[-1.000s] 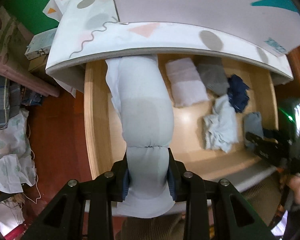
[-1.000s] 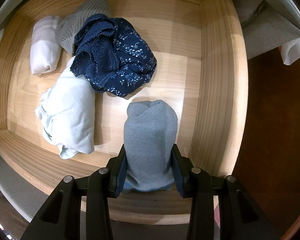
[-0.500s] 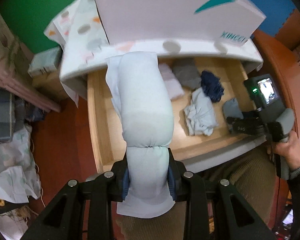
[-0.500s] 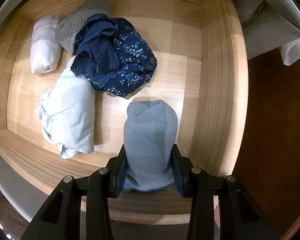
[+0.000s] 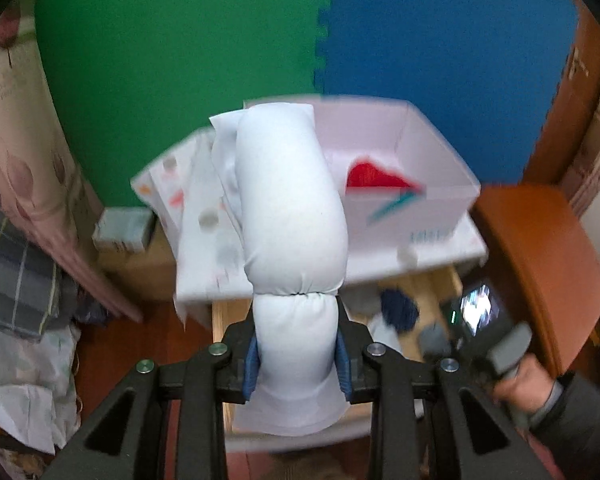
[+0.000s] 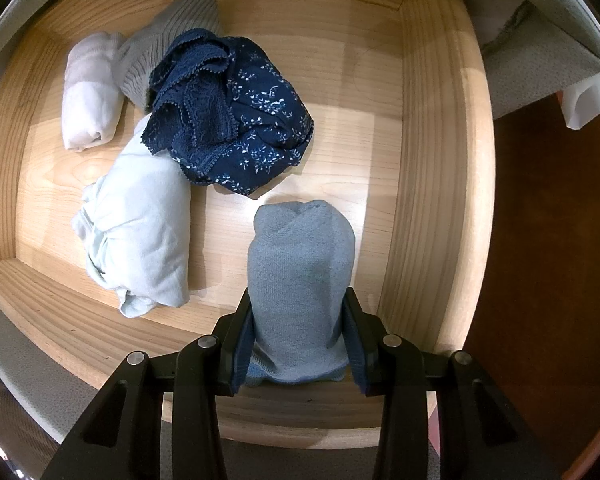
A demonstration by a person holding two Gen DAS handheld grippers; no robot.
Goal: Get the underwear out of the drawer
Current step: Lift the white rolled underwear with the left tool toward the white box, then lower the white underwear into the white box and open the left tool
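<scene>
Cloth rolls, soft and light — left gripper (image 5: 298, 354) held the white roll (image 5: 292, 216) pinched mid-length, above the drawer (image 6: 436, 160); right gripper (image 6: 298, 340) clamped the grey-blue roll (image 6: 300, 272) inside it.

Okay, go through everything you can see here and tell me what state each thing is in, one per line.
Left gripper: shut on the pale rolled underwear, held above the drawer.
Right gripper: shut on the grey-blue roll, inside the drawer.
Drawer: open.
Navy floral underwear: crumpled, loose.
Light blue piece: loosely bundled, lying flat.
White roll: rolled, lying flat.
Grey ribbed piece: folded, partly under the navy one.
White box: open-topped, something red inside.
</scene>
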